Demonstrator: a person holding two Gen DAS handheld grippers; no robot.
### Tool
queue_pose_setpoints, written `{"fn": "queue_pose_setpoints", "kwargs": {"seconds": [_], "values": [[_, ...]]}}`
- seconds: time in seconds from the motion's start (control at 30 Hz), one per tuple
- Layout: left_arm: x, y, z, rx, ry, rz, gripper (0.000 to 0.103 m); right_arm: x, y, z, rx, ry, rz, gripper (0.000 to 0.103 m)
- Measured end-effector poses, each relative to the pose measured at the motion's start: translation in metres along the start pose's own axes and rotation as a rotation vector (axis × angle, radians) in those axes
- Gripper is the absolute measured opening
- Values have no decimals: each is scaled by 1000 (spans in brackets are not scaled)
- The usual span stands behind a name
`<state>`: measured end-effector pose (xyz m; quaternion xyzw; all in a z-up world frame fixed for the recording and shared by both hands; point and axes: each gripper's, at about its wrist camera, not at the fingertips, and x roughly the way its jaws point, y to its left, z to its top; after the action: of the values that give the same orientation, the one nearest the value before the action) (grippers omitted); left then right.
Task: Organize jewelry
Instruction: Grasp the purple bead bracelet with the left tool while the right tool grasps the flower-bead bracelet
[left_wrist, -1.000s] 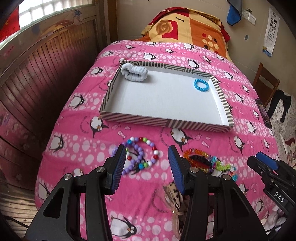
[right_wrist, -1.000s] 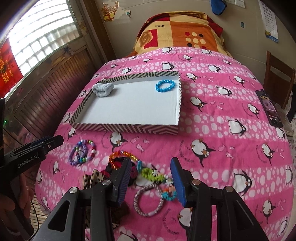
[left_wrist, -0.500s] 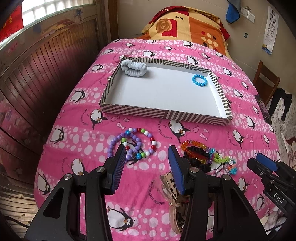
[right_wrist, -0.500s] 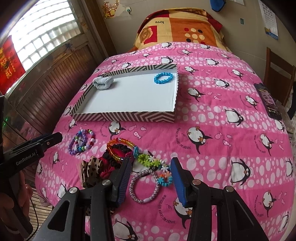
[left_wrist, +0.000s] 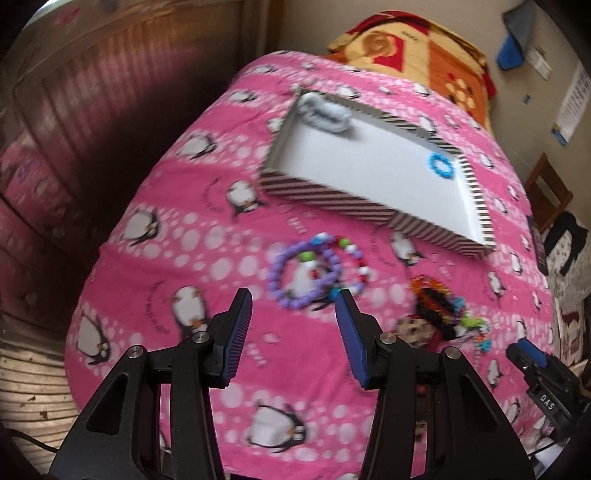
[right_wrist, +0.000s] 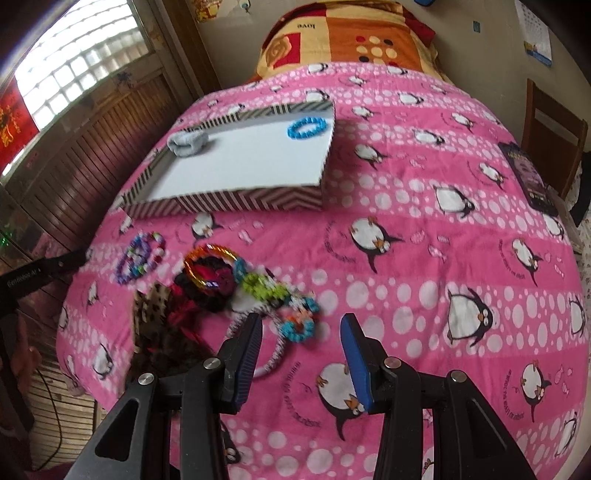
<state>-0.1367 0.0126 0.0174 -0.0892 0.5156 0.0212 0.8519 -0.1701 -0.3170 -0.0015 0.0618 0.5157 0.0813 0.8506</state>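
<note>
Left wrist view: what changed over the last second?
The left gripper rolled and swung toward the bed's left edge, so the purple bead bracelet now sits ahead between its open jaws. Nothing grasped or released. Striped tray, blue bracelet and grey scrunchie are unmoved.

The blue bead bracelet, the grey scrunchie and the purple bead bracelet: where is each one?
blue bead bracelet (right_wrist: 307, 128): right wrist view, on its near bead arc, inside the box.
grey scrunchie (right_wrist: 187, 143): right wrist view, middle of the fabric.
purple bead bracelet (left_wrist: 275, 275): left wrist view, on its left bead arc, on the bedspread.
</note>
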Motion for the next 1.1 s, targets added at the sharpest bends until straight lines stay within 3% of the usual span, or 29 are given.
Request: {"fn": "queue_pose_setpoints", "kwargs": {"seconds": [0.27, 0.57, 0.73, 1.0, 1.07, 1.1], "values": [[20, 38, -5, -91, 70, 3, 46, 17, 0, 4, 4, 12, 45, 42], [36, 36, 3, -92, 108, -43, 56, 49, 6, 19, -45, 41, 56, 41], [54, 30, 12, -48, 135, 3, 56, 62, -5, 22, -45, 64, 37, 21], [83, 17, 23, 48, 157, 53, 56, 67, -13, 28, -32, 57, 56, 18], [89, 16, 24, 55, 157, 61, 53, 69, -16, 30, -21, 56, 63, 18], [91, 17, 25, 53, 151, 58, 40, 69, -17, 30, -17, 55, 65, 18]]}}
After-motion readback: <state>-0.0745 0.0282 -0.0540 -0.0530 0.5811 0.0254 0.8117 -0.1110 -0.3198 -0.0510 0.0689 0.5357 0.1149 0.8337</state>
